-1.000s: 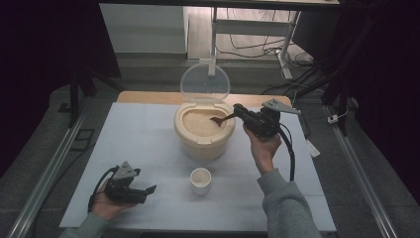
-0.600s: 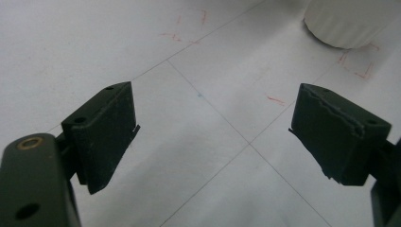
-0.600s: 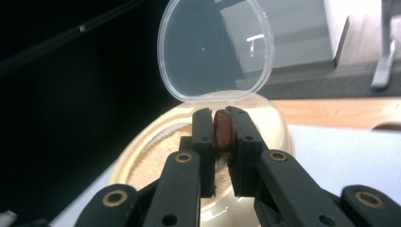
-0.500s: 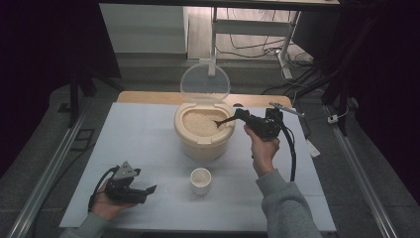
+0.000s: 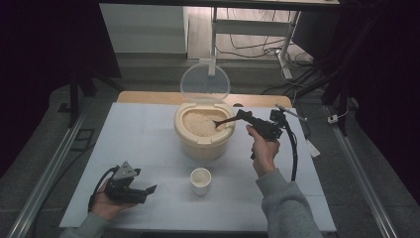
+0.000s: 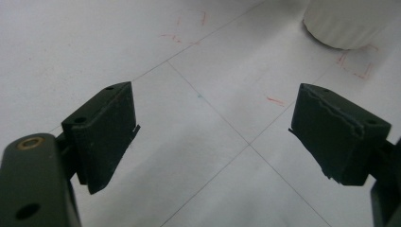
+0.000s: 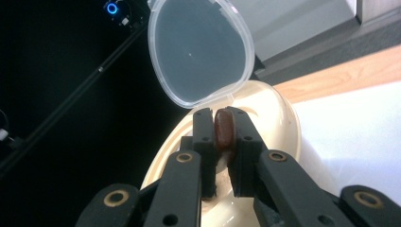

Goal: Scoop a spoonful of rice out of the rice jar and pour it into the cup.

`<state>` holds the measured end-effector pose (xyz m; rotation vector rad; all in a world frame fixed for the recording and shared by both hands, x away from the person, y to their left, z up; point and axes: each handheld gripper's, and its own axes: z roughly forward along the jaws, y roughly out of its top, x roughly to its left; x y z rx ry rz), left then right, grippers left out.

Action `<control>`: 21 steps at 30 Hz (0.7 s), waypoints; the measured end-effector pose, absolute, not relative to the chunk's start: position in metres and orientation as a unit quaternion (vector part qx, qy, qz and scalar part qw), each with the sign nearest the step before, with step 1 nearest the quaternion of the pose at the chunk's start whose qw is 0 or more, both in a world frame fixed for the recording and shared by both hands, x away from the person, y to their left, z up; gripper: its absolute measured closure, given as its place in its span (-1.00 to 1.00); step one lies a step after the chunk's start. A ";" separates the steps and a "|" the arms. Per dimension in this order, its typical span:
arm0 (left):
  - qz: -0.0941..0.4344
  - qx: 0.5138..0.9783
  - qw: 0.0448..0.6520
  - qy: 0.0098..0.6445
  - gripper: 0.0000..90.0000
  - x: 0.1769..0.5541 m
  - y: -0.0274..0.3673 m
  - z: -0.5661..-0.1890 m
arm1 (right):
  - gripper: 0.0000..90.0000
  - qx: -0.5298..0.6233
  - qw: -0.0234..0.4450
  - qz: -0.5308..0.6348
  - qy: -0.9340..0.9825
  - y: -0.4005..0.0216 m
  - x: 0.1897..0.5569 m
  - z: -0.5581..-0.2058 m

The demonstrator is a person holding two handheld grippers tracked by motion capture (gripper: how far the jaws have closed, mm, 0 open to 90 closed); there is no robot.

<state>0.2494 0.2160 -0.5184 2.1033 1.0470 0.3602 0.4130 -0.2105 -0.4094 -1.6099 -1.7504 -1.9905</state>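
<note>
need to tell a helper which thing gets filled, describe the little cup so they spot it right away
Start at the large cream rice container with its clear lid standing open, in the middle of the pale table. Directly in front of it, on the person's side, stands a small white ribbed cup, upright and apart from the container. It is far smaller than the container and lidless.
</note>
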 end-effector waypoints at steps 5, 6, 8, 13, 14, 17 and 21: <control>0.141 0.821 0.373 0.409 -0.67 0.250 0.216 -0.519 | 0.84 -0.535 0.033 -0.643 -0.548 -0.214 0.414 -0.414; 0.140 0.821 0.373 0.409 -0.67 0.250 0.216 -0.519 | 0.84 -0.538 0.035 -0.642 -0.544 -0.214 0.415 -0.414; 0.140 0.821 0.373 0.409 -0.67 0.250 0.216 -0.518 | 0.84 -0.546 0.045 -0.641 -0.538 -0.216 0.416 -0.416; 0.141 0.821 0.373 0.409 -0.67 0.250 0.216 -0.519 | 0.84 -0.554 0.064 -0.647 -0.521 -0.221 0.417 -0.418; 0.141 0.821 0.373 0.408 -0.67 0.250 0.216 -0.519 | 0.84 -0.554 0.062 -0.648 -0.519 -0.222 0.417 -0.418; 0.141 0.822 0.372 0.408 -0.67 0.250 0.216 -0.519 | 0.84 -0.554 0.061 -0.652 -0.514 -0.224 0.416 -0.416; 0.141 0.822 0.372 0.408 -0.67 0.250 0.216 -0.519 | 0.84 -0.555 0.072 -0.658 -0.504 -0.227 0.416 -0.416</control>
